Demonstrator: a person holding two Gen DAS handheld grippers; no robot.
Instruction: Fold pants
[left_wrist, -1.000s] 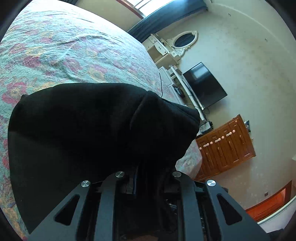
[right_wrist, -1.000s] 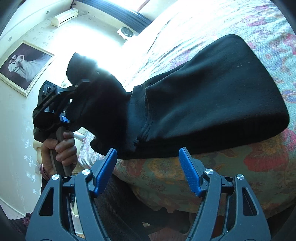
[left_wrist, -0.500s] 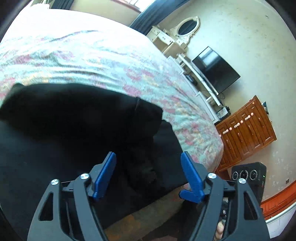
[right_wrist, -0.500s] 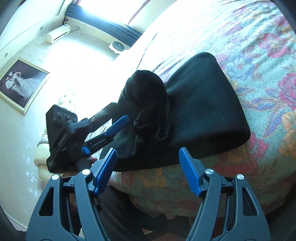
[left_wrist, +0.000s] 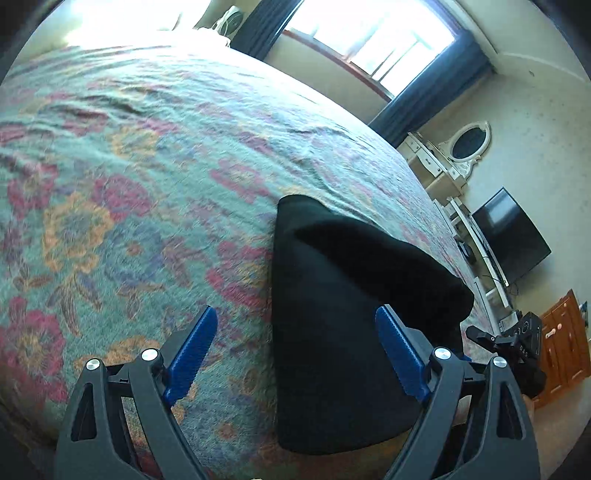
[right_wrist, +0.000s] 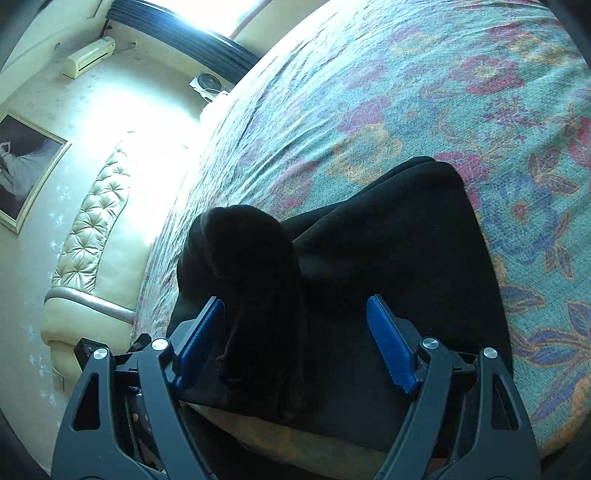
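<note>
The black pants (right_wrist: 388, 258) lie folded into a compact stack at the near edge of the bed (left_wrist: 147, 184), one lump still bunched on top, so mostly smoothing seems left. Both the left gripper (left_wrist: 295, 354) and the right gripper (right_wrist: 295, 339) tilt downward, jaws opening wide, gripping nothing.

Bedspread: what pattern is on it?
The bedspread has red, orange and blue flowers on green; the left wrist view shows it best.

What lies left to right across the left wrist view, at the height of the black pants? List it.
Bedspread → pants → TV → wooden cabinet.
</note>
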